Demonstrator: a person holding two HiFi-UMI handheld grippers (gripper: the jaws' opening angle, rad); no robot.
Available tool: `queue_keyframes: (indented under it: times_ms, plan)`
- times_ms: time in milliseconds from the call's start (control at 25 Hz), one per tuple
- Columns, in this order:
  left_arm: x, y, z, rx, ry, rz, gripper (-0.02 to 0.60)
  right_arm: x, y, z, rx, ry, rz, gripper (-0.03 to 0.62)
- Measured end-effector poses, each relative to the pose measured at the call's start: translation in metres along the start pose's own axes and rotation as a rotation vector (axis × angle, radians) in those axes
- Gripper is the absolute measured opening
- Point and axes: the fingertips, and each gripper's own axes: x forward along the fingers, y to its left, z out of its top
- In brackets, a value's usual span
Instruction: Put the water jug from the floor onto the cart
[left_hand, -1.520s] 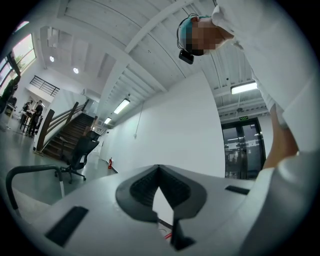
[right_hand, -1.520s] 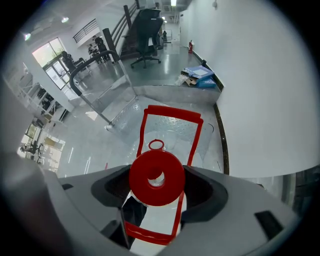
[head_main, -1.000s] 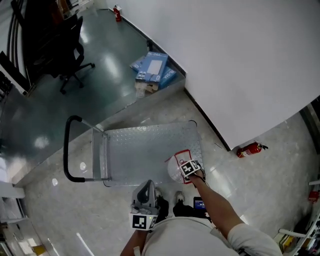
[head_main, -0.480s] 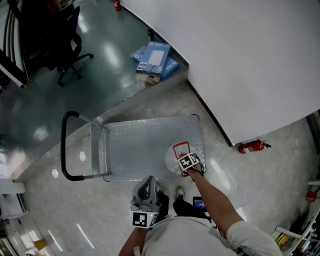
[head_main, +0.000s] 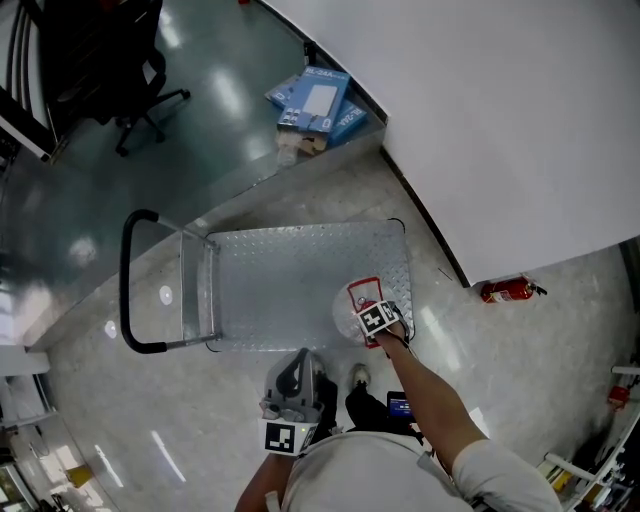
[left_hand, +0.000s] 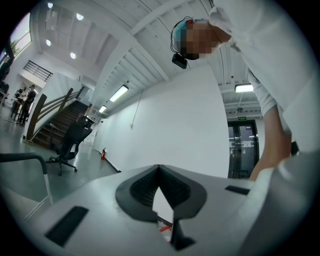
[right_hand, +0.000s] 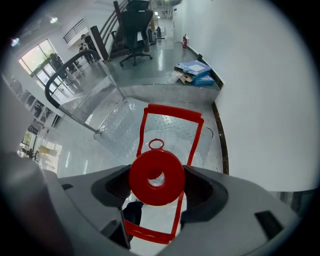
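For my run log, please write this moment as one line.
right gripper: shut on water jug cap | water jug: over cart corner | left gripper: shut, empty

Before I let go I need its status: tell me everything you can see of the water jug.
The water jug is clear plastic with a red cap and a red rectangular carry frame. It is upright over the cart's near right corner, cap clamped between the right gripper's jaws. Whether it rests on the deck is unclear.
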Motion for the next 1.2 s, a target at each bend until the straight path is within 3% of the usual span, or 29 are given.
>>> queue_keyframes:
  times_ms: [360,1200]
  plan:
    - [-0.003,0.001,-0.006,-0.025,0.032,-0.003,0.003,0.009,0.004,-0.004,0.004,0.008,0.009,0.307]
    - [-0.023,0.006,-0.009,-0.012,0.018,0.03,0.003,0.011,-0.001,-0.023,-0.002,0.02,-0.006,0.307]
